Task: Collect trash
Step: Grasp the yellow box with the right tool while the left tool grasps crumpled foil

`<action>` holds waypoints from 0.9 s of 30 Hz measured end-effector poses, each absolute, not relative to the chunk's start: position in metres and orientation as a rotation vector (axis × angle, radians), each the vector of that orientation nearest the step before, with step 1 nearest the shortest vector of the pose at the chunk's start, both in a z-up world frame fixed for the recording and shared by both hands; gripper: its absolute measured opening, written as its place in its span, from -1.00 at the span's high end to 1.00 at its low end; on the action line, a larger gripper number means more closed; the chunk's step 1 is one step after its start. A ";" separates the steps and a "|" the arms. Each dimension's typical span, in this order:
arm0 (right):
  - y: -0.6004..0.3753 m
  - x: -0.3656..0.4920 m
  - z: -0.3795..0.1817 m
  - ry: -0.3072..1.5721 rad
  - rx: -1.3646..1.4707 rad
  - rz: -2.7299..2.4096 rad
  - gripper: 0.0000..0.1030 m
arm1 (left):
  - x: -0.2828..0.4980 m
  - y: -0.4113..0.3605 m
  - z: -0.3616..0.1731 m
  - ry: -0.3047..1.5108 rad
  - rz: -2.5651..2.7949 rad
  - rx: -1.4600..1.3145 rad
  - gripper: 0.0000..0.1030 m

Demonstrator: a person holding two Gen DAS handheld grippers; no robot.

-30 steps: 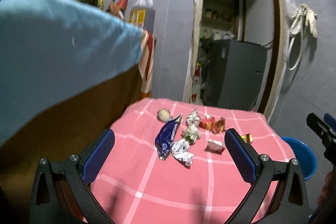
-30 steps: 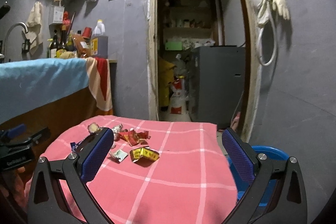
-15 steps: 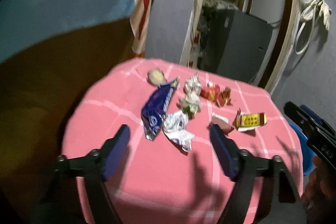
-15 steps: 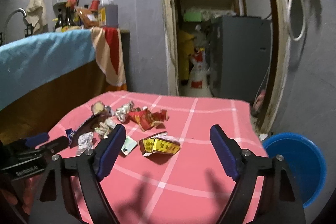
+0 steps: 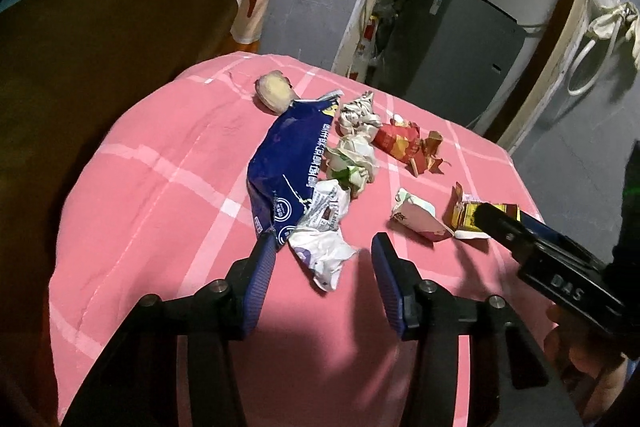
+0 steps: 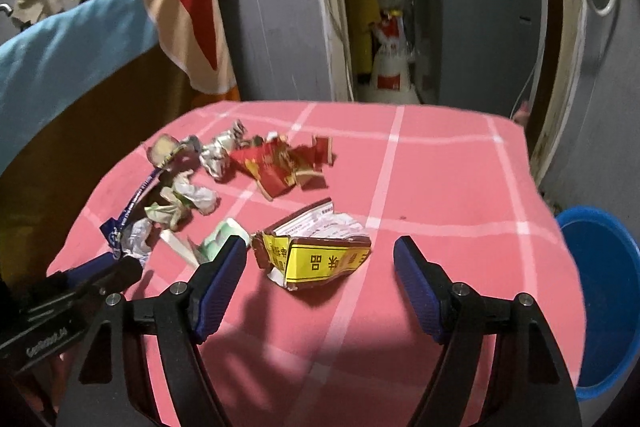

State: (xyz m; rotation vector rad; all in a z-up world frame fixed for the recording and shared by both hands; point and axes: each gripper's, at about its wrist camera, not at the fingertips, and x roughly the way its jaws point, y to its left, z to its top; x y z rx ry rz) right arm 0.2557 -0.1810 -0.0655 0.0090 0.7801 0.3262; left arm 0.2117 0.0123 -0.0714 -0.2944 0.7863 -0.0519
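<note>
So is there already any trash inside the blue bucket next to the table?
No, the part of the blue bucket that the right wrist view shows is bare, and the wrappers all lie on the pink tablecloth.

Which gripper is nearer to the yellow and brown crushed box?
Right. The right gripper frames the yellow and brown box, jaws closing, not touching. The left gripper is farther, at the white wrapper.

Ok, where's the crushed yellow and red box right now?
In the right wrist view the crushed yellow and red box lies on the pink checked cloth, just ahead of the right gripper, with the blue tub off the table's right edge.
</note>
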 end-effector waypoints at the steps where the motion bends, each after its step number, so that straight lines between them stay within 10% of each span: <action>1: -0.180 0.258 -0.067 0.791 0.009 0.325 -0.45 | 0.212 0.011 -0.071 0.788 -0.056 -0.290 0.15; 23: -0.180 0.269 -0.078 0.861 0.025 0.342 -0.08 | 0.215 0.002 -0.073 0.812 -0.038 -0.290 0.29; 27: -0.181 0.269 -0.078 0.861 0.028 0.347 -0.05 | 0.225 0.003 -0.074 0.812 -0.020 -0.271 0.57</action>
